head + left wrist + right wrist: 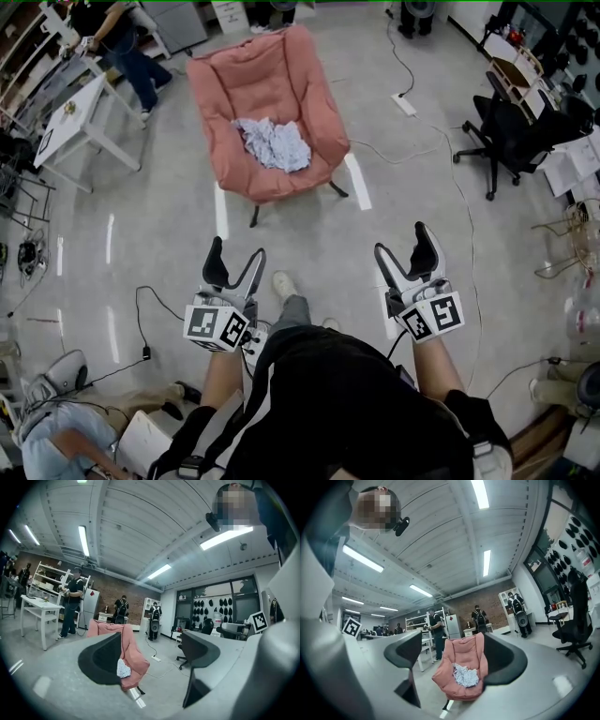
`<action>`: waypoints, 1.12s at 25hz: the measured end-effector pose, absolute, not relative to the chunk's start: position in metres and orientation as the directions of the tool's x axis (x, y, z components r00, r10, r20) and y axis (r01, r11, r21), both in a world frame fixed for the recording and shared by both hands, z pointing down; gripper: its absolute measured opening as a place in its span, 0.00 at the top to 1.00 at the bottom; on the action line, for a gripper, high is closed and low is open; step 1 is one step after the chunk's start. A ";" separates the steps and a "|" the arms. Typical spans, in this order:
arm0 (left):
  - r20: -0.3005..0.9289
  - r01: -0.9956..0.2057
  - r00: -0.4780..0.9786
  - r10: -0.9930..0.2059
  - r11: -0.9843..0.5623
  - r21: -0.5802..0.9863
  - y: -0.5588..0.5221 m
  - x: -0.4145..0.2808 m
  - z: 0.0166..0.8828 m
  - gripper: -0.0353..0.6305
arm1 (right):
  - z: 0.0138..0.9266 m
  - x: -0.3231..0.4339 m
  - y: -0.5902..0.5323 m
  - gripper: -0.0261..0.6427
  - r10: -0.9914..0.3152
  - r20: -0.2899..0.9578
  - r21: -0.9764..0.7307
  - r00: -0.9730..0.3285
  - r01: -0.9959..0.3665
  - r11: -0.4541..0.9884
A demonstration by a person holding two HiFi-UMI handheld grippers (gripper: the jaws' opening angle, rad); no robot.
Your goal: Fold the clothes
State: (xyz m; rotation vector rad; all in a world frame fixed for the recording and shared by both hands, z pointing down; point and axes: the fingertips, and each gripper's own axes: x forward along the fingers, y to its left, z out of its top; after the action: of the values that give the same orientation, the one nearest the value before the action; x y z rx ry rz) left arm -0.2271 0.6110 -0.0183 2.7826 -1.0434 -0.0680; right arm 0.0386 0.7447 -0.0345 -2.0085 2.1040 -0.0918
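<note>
Both spread, left claw (237,249), right claw (401,239), clothes (272,143) on chair (228,84), shoe (284,284) only overhead

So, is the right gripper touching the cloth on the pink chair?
Apart. The head view shows open floor between the right gripper and the cloth lying on the pink chair.

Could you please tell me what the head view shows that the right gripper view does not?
Only the head view shows the person's shoe and the power strip on the floor. Only the right gripper view shows the ceiling lights and the brick wall. Both show the pink chair holding the crumpled clothes, and the right gripper with its fingers apart and nothing between them.
</note>
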 end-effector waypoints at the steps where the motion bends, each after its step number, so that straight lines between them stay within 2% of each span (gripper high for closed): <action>1: 0.016 -0.646 0.757 -0.653 -0.744 0.173 0.604 -0.225 -0.017 0.34 | -0.034 0.041 0.740 0.37 -0.992 -0.123 -0.202 -0.025 -0.978 0.050; 8: 0.005 -0.625 0.774 -0.633 -0.762 0.168 0.538 -0.210 -0.008 0.34 | -0.027 0.058 0.678 0.38 -0.993 -0.120 -0.190 0.014 -0.982 0.009; 13: 0.006 -0.604 0.792 -0.610 -0.782 0.156 0.477 -0.203 -0.011 0.34 | -0.033 0.050 0.616 0.42 -0.992 -0.123 -0.173 -0.002 -0.985 0.024; 28: 0.115 -0.519 0.855 -0.506 -0.840 0.161 0.331 -0.187 0.028 0.34 | -0.006 0.035 0.464 0.48 -0.999 -0.032 -0.166 0.012 -0.986 -0.006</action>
State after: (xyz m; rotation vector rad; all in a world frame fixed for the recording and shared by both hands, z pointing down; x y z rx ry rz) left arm -0.1867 0.3310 0.0283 2.8445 -0.7932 0.1011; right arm 0.0346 0.4640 -0.0062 -2.1295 2.1099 -0.1421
